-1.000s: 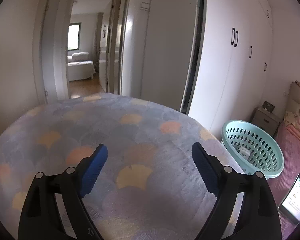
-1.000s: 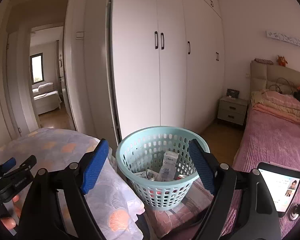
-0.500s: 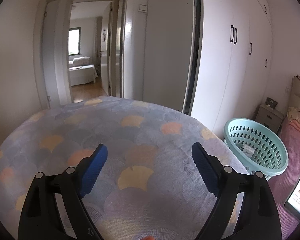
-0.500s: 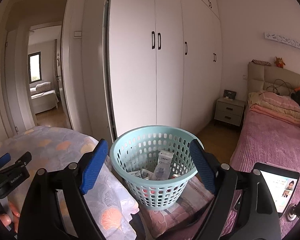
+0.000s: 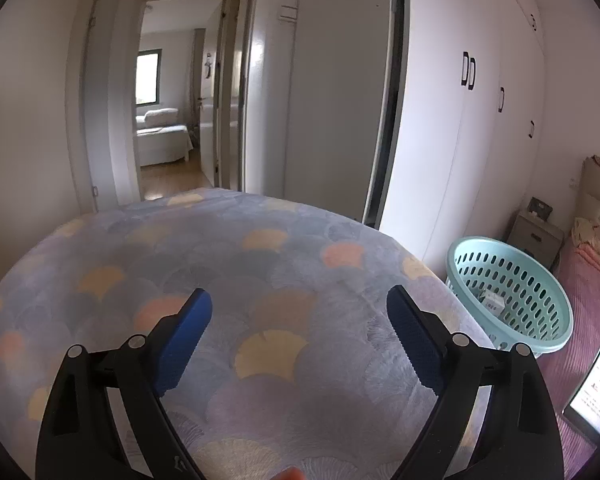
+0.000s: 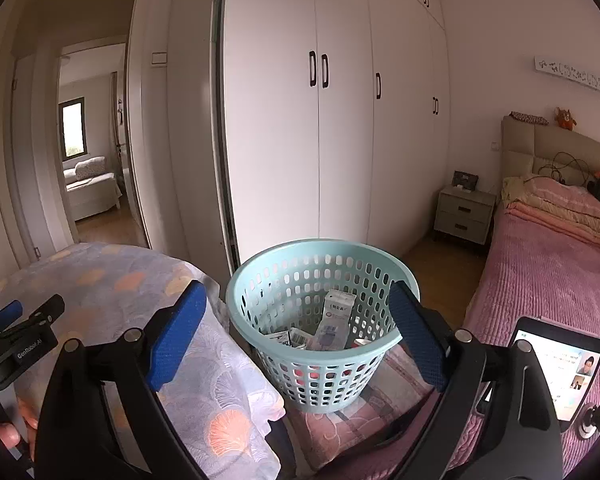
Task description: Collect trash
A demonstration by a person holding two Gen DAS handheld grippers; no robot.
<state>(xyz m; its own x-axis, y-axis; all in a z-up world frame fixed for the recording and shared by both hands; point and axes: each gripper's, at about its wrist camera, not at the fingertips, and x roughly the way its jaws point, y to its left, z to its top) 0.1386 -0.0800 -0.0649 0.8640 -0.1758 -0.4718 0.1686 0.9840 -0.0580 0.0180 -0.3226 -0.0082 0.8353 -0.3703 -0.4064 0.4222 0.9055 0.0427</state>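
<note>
Above the mint laundry basket (image 6: 320,320), where cartons (image 6: 336,320) already lie, my right gripper (image 6: 296,340) is opening with nothing between its jaws; I'd clear the rim before withdrawing. My left gripper (image 5: 300,344) hangs spread, empty, over the shell-patterned blanket (image 5: 220,260).

Ahead of the left tool (image 5: 300,312), spread wide with nothing between its blue pads: bare patterned cloth over the surface (image 5: 228,264), free to pass from nine to one o'clock. Past the far edge at twelve o'clock, closed off by wall and wardrobe (image 5: 452,128); open doorway (image 5: 176,96) at eleven. At three o'clock, blocked by the mint basket (image 5: 540,344), just beside the surface edge.

Under the right tool (image 6: 296,316), jaws opening and empty: basket mouth (image 6: 320,246) open from above, boxes (image 6: 336,316) low inside. Lit tablet (image 6: 556,364) at four o'clock, bed (image 6: 548,272) at two, left tool at eight.
</note>
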